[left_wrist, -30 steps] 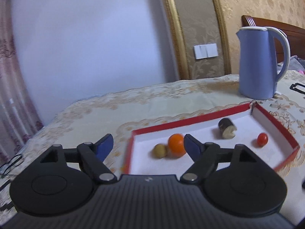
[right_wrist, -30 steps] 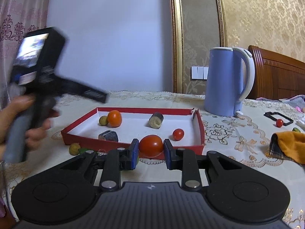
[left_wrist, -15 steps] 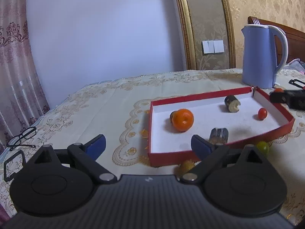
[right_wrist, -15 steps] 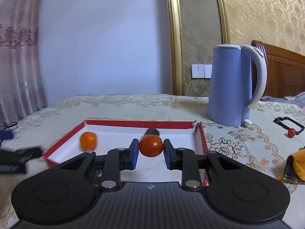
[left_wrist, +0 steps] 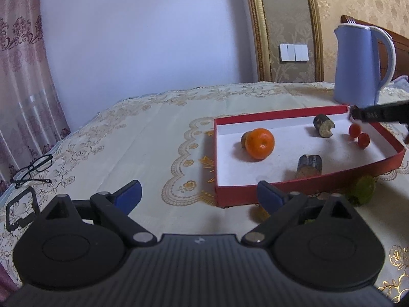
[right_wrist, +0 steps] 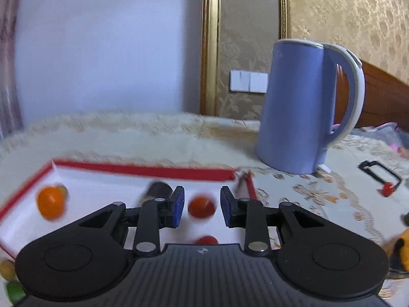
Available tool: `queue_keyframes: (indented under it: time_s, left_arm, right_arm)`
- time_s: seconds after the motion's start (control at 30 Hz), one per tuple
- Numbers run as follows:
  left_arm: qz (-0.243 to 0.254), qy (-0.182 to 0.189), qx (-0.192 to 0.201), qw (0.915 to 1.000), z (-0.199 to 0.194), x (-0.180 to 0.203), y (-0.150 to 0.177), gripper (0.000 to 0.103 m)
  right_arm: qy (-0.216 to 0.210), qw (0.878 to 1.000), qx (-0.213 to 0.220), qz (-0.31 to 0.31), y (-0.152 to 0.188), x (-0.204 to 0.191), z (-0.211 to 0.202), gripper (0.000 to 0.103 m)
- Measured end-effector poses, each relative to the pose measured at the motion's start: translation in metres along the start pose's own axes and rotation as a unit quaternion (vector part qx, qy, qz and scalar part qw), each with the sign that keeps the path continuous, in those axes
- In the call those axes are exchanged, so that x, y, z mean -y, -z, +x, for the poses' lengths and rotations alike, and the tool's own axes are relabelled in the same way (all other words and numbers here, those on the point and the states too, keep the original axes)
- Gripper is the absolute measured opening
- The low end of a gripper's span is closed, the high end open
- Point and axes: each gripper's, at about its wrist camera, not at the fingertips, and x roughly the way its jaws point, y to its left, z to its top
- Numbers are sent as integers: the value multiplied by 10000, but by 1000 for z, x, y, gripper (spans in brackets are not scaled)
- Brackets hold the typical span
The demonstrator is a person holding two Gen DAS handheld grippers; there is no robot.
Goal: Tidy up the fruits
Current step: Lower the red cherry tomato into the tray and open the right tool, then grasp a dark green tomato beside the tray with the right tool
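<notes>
A red tray [left_wrist: 306, 188] with a white floor holds an orange [left_wrist: 259, 143], two dark cut pieces [left_wrist: 323, 125] and two small tomatoes [left_wrist: 355, 130]. My left gripper [left_wrist: 198, 195] stands wide open before the tray's near left corner, with nothing between its pads. My right gripper [right_wrist: 202, 206] hovers over the tray's [right_wrist: 143, 170] right end. Its jaws are opening, and a blurred red tomato [right_wrist: 202, 207] sits between the pads with a gap on each side. A second tomato [right_wrist: 205, 240] lies just below it.
A blue kettle [right_wrist: 299, 107] stands behind the tray's right end. A green fruit [left_wrist: 363, 189] and a yellowish one [left_wrist: 258, 213] lie outside the near wall. Glasses [left_wrist: 33, 167] rest at far left. A small red fruit [right_wrist: 387, 188] and an orange cloth [right_wrist: 401, 245] lie to the right.
My right gripper carried the tomato forward over the tray and its pads have parted from it. My left gripper drew back from inside the tray and spread wider.
</notes>
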Motion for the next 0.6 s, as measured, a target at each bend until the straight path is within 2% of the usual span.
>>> queue_keyframes:
  time_s: [0.07,0.23,0.4,0.5,0.6]
  left_arm:
    - [-60,40,10,10000,-1,-4,1,96]
    - [-194,49,-6,9998,-5,-10,5,96]
    - [-650,107,-51,9978,-6,-18,3,97]
    - [-622,120,-61,9980,-9,-16,5,97]
    - [-507,161,32,9986,-13,-14,5,98]
  right_arm:
    - [-19,9999,24,-101,4,-1,-12,30]
    - [-397,9989,217,-114,21,-2,-64,30]
    - [-626,9975,334,-36,50,-12,-107,30]
    - [-747,9964,368,139,65,-17,-122,30]
    - [-852,9960,158,206,76,-22,-119,30]
